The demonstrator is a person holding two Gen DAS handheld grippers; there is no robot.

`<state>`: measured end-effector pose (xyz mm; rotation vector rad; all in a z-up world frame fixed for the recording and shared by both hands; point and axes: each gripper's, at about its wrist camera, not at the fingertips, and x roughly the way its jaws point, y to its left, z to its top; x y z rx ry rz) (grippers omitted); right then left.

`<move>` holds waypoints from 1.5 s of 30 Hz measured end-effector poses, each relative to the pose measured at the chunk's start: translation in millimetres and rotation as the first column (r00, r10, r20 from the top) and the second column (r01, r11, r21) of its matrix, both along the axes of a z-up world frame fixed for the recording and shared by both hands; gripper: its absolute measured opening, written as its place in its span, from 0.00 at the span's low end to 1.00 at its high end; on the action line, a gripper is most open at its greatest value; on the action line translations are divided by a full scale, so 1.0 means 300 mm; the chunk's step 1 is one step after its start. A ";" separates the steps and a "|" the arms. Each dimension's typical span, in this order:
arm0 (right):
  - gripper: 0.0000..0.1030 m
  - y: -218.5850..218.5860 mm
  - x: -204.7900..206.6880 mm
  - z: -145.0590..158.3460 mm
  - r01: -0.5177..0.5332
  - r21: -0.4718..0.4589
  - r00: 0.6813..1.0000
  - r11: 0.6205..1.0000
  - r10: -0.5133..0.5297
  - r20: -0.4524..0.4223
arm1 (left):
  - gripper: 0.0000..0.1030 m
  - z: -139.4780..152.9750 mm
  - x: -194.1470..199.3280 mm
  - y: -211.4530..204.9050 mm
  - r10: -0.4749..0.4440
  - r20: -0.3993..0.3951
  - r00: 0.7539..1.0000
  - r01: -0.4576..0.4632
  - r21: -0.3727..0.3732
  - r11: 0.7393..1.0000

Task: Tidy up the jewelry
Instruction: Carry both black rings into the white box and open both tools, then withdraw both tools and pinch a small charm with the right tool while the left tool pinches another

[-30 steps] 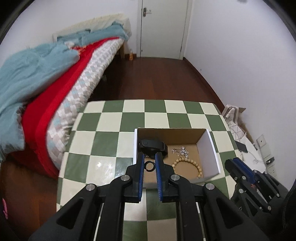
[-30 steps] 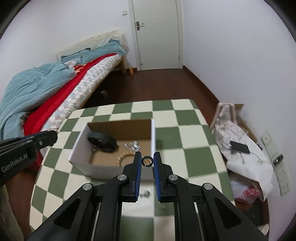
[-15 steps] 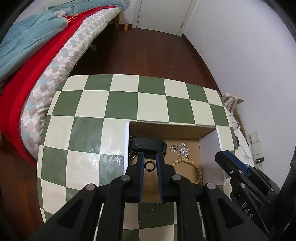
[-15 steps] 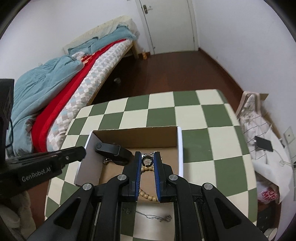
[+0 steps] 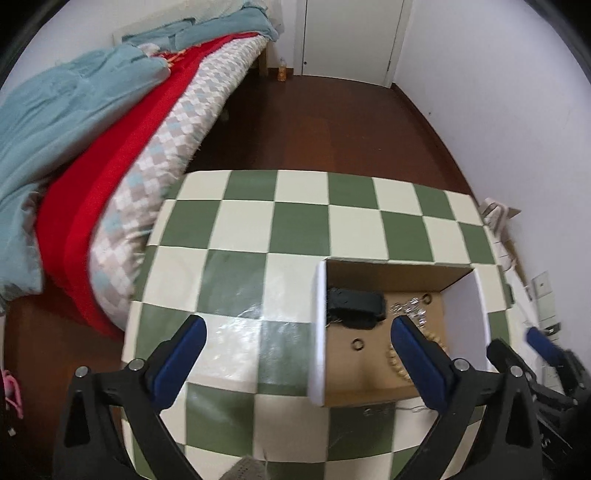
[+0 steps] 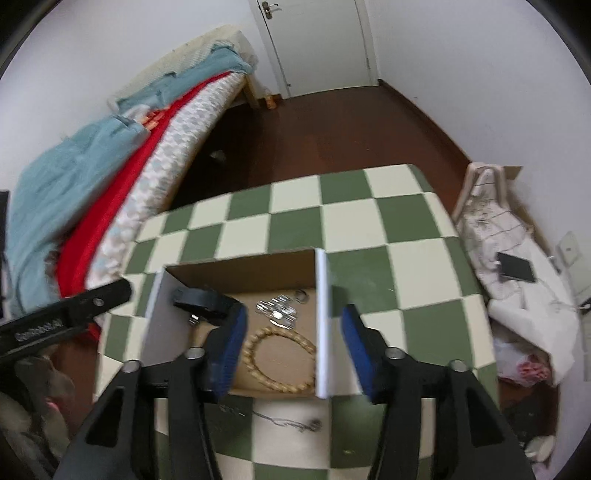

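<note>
An open cardboard box [image 5: 319,332] [image 6: 321,325] sits on the green-and-white checkered table [image 5: 236,273]. Inside lie a dark ring [image 5: 357,344], a second ring [image 6: 302,294], a wooden bead bracelet [image 6: 280,358], a silver chain piece [image 6: 277,310] and a black case [image 5: 354,304] [image 6: 205,299]. My left gripper [image 5: 295,354] is open and empty over the box's left wall. My right gripper [image 6: 291,345] is open and empty over the box's right wall. A thin chain [image 6: 288,422] lies on the table in front of the box.
A bed [image 5: 110,129] with a blue blanket and red cover stands left of the table. Bags and a phone [image 6: 515,267] lie on the floor at the right. A white door [image 5: 351,33] is at the back.
Both grippers have opened and let go of their rings, which now lie in the box. Both grippers have pulled back from the box.
</note>
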<state>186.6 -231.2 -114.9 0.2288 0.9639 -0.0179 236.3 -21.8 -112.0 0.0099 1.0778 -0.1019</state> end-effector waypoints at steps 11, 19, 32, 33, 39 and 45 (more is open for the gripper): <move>1.00 0.073 -0.090 -0.012 -0.004 -0.187 0.998 0.982 -0.007 -0.055 | 0.99 0.018 -0.132 0.012 0.002 0.078 0.997 -0.009 0.089 0.996; 1.00 0.053 -0.177 0.088 0.027 -0.174 0.999 0.984 -0.023 0.022 | 0.99 0.115 -0.249 0.045 0.046 0.196 0.980 -0.067 0.103 0.992; 0.78 -0.036 -0.358 -0.125 0.087 -0.145 0.995 0.986 -0.094 -0.041 | 0.99 -0.150 -0.360 -0.012 0.046 0.125 0.991 -0.083 0.305 0.949; 0.72 -0.034 -0.356 -0.159 0.080 -0.142 0.995 0.987 -0.088 -0.054 | 0.99 -0.171 -0.367 -0.020 0.042 0.118 0.992 -0.078 0.322 0.943; 0.58 -0.001 -0.346 -0.314 0.050 -0.135 0.996 0.990 -0.059 -0.067 | 0.99 -0.234 -0.375 -0.050 0.030 0.094 0.995 -0.063 0.373 0.926; 0.14 0.035 -0.355 -0.347 0.048 -0.211 0.998 0.976 -0.053 -0.018 | 0.99 -0.229 -0.375 -0.108 0.003 0.102 0.995 -0.042 0.379 0.925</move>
